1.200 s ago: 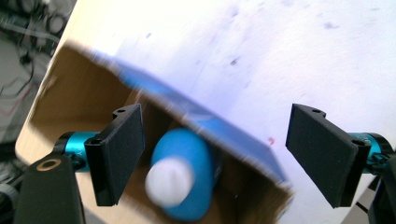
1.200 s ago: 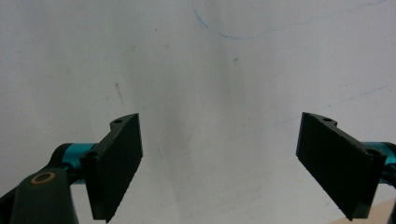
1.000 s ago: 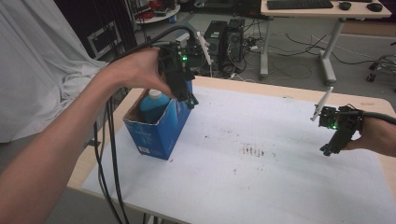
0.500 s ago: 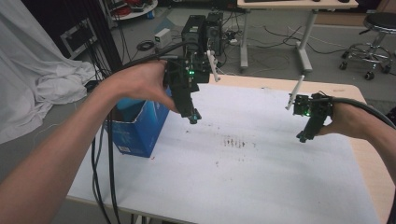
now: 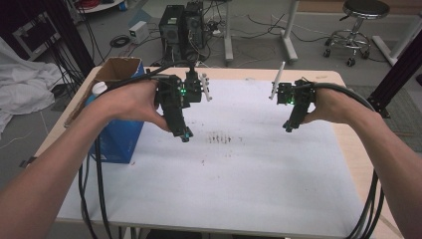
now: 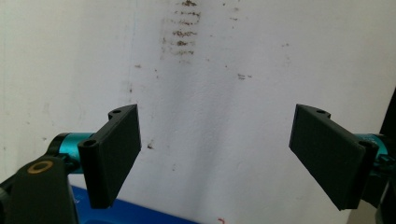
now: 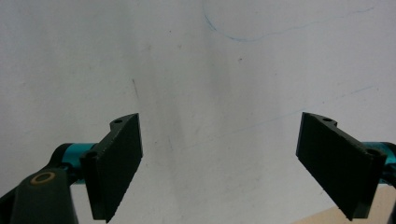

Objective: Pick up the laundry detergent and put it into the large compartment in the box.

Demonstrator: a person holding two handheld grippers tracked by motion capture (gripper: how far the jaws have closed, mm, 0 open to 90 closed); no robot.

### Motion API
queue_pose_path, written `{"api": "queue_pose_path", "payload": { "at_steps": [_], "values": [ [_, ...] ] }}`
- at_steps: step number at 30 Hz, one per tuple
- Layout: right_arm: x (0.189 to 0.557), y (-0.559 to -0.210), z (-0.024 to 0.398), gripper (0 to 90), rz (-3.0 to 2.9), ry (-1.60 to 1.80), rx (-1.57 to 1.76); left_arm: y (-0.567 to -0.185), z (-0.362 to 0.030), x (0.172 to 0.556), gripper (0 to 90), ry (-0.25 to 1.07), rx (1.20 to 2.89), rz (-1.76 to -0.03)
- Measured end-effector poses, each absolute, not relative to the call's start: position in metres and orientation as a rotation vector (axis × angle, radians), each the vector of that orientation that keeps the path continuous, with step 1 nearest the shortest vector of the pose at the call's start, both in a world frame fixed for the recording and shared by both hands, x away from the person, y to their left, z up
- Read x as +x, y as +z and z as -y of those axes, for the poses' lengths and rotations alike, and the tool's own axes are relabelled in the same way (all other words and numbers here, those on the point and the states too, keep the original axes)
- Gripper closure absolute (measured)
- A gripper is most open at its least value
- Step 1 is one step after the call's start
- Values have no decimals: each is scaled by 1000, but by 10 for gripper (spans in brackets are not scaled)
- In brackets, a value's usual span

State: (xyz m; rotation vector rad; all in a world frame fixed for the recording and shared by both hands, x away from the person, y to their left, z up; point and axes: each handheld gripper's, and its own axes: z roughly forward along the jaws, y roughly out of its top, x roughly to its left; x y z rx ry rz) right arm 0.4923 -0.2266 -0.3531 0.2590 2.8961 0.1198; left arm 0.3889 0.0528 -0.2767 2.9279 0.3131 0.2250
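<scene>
Over the white mat (image 5: 224, 189), my left gripper (image 5: 184, 134) points down just right of a blue box (image 5: 117, 142). Its jaws have just been opening and stand wide apart with nothing between them (image 6: 219, 163); below them lie the stained mat and a strip of the blue box (image 6: 130, 217). My right gripper (image 5: 289, 127) hovers over the right half of the mat, also open and empty (image 7: 219, 163). The box has an open cardboard top, and a bottle with a white cap (image 5: 99, 88) stands inside it at the left.
Brown smudges (image 5: 219, 137) mark the mat between the two grippers. The box stands at the table's left edge. Cables hang from both grippers over the front edge. Beyond the table are computer towers (image 5: 181, 25), floor cables and a stool (image 5: 361, 10).
My left gripper has moved from above the blue box rightward and down over the mat. The right gripper has stayed about where it was.
</scene>
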Motion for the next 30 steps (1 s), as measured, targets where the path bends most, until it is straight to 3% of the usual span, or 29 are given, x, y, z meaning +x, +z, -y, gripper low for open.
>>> {"api": "queue_pose_path", "payload": {
  "at_steps": [12,30],
  "values": [
    [486,-349,225,139,-2888,127,259,-310,-45,389,168,190,2968,-323],
    [483,-347,226,138,-2884,130,257,-318,-45,392,168,172,2979,-312]
  ]
}}
